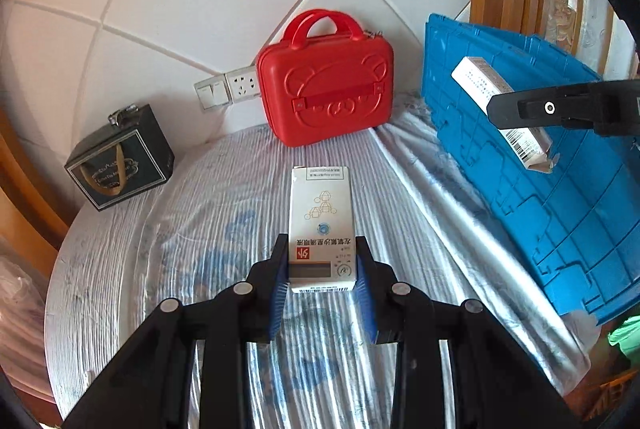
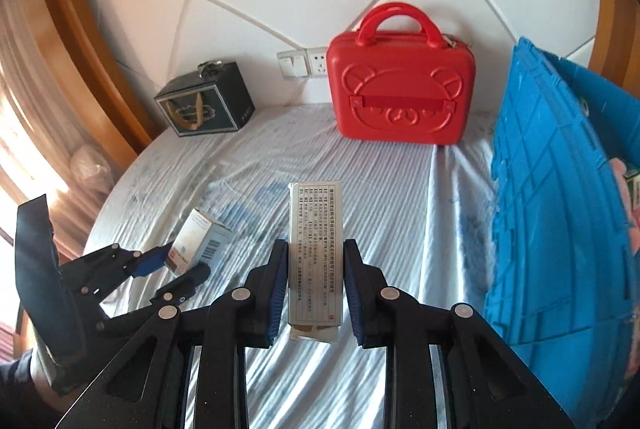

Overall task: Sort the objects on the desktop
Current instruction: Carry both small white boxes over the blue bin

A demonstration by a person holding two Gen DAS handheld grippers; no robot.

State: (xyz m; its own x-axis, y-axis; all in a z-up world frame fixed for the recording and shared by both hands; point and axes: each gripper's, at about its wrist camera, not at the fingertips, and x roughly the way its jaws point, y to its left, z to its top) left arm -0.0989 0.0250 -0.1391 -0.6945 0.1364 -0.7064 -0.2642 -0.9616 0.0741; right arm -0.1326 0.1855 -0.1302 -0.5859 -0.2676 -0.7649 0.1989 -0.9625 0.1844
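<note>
My left gripper (image 1: 322,253) is shut on a white medicine box (image 1: 321,217) with an orange mark, held above the table. From the right wrist view the same left gripper (image 2: 182,267) and its box (image 2: 198,241) show at lower left. My right gripper (image 2: 316,261) is shut on a long silver-grey box (image 2: 316,249) printed with small text. In the left wrist view that long box (image 1: 504,113) hangs in the right gripper (image 1: 516,111) in front of the blue crate (image 1: 540,181).
A red bear-embossed case (image 1: 326,85) stands against the white wall at the back. A dark gift box (image 1: 120,161) with a gold ribbon sits at back left. The blue crate (image 2: 560,197) fills the right side. A wrinkled blue-and-white cloth (image 2: 280,165) covers the table.
</note>
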